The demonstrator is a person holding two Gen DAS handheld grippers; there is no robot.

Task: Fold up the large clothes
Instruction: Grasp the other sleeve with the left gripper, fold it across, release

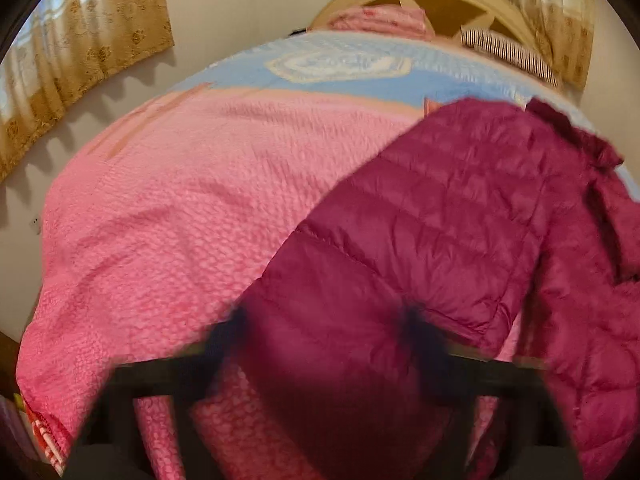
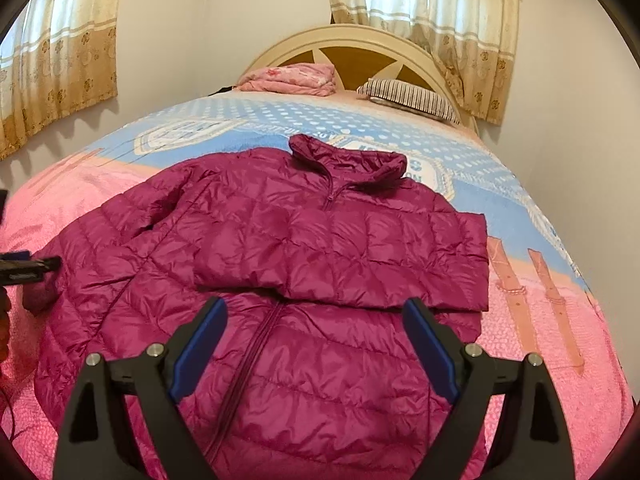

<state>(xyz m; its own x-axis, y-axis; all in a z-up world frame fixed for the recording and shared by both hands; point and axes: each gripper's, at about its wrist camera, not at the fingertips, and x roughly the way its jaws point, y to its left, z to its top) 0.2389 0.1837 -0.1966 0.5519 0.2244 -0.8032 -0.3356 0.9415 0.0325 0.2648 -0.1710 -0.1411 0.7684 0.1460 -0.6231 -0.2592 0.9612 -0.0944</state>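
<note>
Right gripper point(image 2: 316, 316) gapes wide above jacket point(image 2: 280, 264); left gripper point(image 1: 324, 332), blurred, seemingly pinches its sleeve.

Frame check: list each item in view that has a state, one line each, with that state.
Magenta quilted puffer jacket: front up on the bed, zipped, one sleeve folded across the chest.
Left hand-held gripper: blurred, jacket sleeve between its fingers; closure unclear.
Right hand-held gripper: open, empty, above the jacket's lower front.
Pink folded blanket: folded, by the headboard.
Striped pillow: lying flat at the bed's head.
</note>
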